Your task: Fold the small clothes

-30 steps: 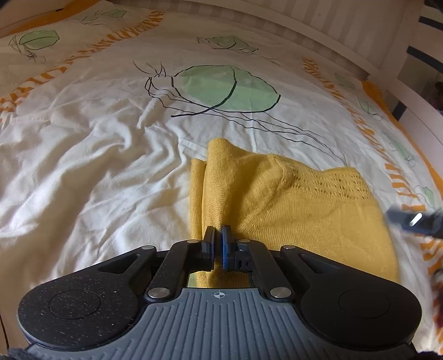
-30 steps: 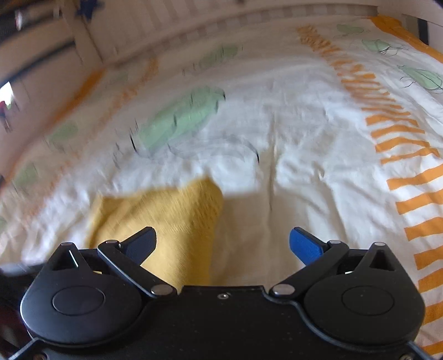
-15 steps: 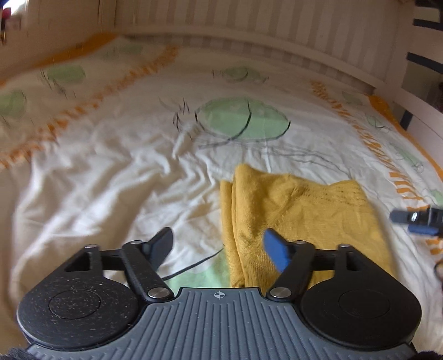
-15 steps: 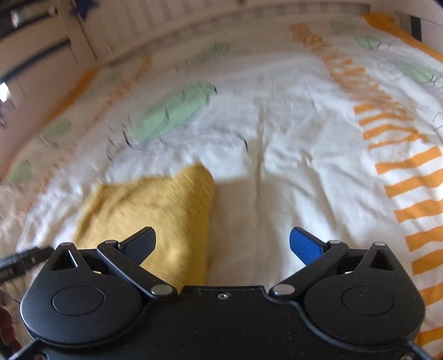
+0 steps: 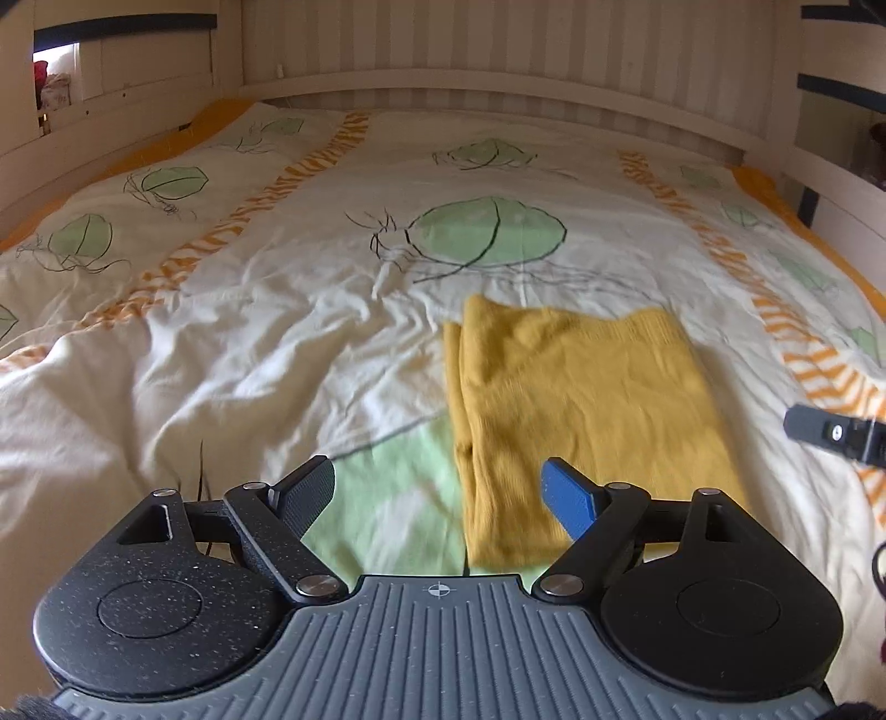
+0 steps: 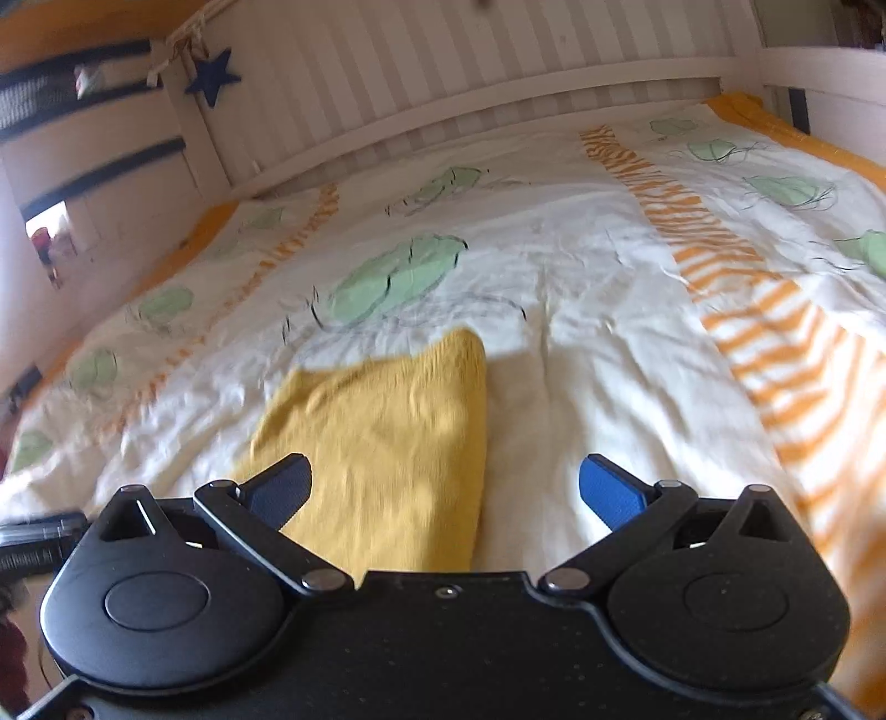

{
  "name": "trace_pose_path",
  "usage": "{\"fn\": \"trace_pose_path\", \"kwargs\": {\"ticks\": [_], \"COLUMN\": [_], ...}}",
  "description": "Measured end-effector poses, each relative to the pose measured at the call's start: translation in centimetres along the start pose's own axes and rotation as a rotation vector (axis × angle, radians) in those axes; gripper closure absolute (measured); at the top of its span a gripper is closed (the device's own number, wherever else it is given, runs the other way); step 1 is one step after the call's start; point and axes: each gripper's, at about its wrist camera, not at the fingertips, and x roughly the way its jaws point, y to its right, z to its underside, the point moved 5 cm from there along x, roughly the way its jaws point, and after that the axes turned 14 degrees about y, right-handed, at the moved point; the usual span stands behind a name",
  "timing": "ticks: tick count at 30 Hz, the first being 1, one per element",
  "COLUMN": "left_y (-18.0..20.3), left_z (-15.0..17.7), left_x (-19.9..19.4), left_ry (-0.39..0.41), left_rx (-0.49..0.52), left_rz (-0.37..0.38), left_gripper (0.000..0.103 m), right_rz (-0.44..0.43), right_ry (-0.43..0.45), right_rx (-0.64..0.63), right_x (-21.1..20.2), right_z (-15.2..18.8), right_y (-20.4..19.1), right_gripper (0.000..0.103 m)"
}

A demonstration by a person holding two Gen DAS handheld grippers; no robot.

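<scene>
A folded mustard-yellow knit garment (image 5: 576, 399) lies flat on the bed cover (image 5: 232, 354); the right wrist view shows the garment (image 6: 387, 437) too. My left gripper (image 5: 440, 493) hovers above and just short of its near edge, the jaws opening wide, nothing between the pads. My right gripper (image 6: 443, 487) is open too, raised over the garment's near right corner without touching it. The tip of the right gripper (image 5: 836, 435) shows at the right edge of the left wrist view.
The bed cover is white with green leaf prints and orange striped bands (image 6: 764, 343). A white slatted headboard (image 5: 498, 50) closes the far side, with bed rails at left and right. A blue star (image 6: 213, 75) hangs on the post at the upper left.
My left gripper let go of the garment's edge, opened wide and drew back and up. The right gripper also pulled back and rose. The garment lies still, folded.
</scene>
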Motion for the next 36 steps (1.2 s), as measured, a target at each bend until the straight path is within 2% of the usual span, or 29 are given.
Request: {"fn": "trace_pose_path", "kwargs": {"ticks": [2,6,9,13,17,19,25,36], "left_y": [0.2,0.8,1.2,1.3,1.1,1.0,0.4,0.3], "left_z": [0.5,1.3,1.6,2.1,2.6,2.8,3.3,3.7], "left_x": [-1.0,-2.5,-3.5,-4.4,-5.0,-5.2,-5.7,-6.0], "left_ry": [0.003,0.01,0.017,0.006,0.001,-0.003,-0.026,-0.051], "left_rx": [0.008,0.053,0.087,0.062,0.048,0.044,0.025,0.013], "left_rz": [-0.005,-0.013,-0.024,0.0,0.002,0.002,0.007,0.025], "left_gripper": [0.022,0.022,0.022,0.022,0.022,0.022,0.022,0.022], "right_rz": [0.009,-0.027,-0.018,0.029,0.139,0.167,0.126,0.095], "right_ry": [0.001,0.021,0.036,0.052,0.035,0.018,-0.031,-0.067], "right_rx": [-0.013,-0.007,-0.052,-0.108,-0.146,-0.152,-0.085,-0.09], "right_x": [-1.4,-3.8,-5.2,-7.0,-7.8,-8.0,-8.6,-8.7], "right_z": [0.6,1.0,1.1,1.5,2.0,2.4,3.5,4.1], "right_y": [-0.5,-2.0,-3.2,-4.4,-4.6,-4.5,-4.5,-5.7], "right_gripper": [0.0,0.0,0.0,0.0,0.001,0.0,0.001,0.001]}}
